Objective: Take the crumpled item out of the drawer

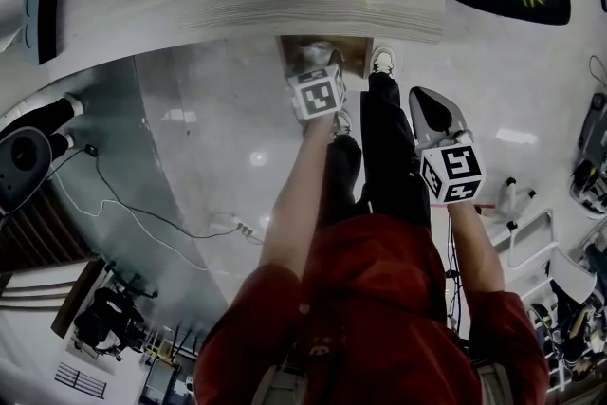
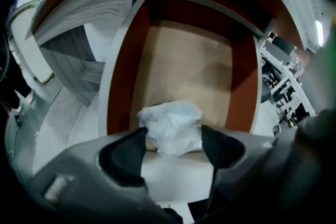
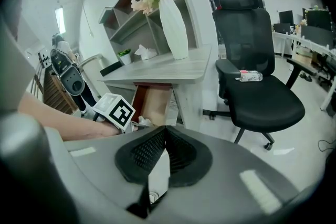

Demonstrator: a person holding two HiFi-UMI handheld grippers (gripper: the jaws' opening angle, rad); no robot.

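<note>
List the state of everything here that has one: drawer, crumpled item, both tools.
Drawer: pulled open.
Crumpled item: lying in the drawer, between the left tool's jaws.
Left tool: jaws apart either side of the item, not clamped.
Right tool: jaws together, empty.
Vase: upright on the desk.

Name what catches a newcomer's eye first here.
A crumpled white wad lies at the front of the open drawer, right between the spread jaws of the left tool. In the right gripper view, a white vase of flowers stands on the desk above that drawer, with a black office chair beside it.
</note>
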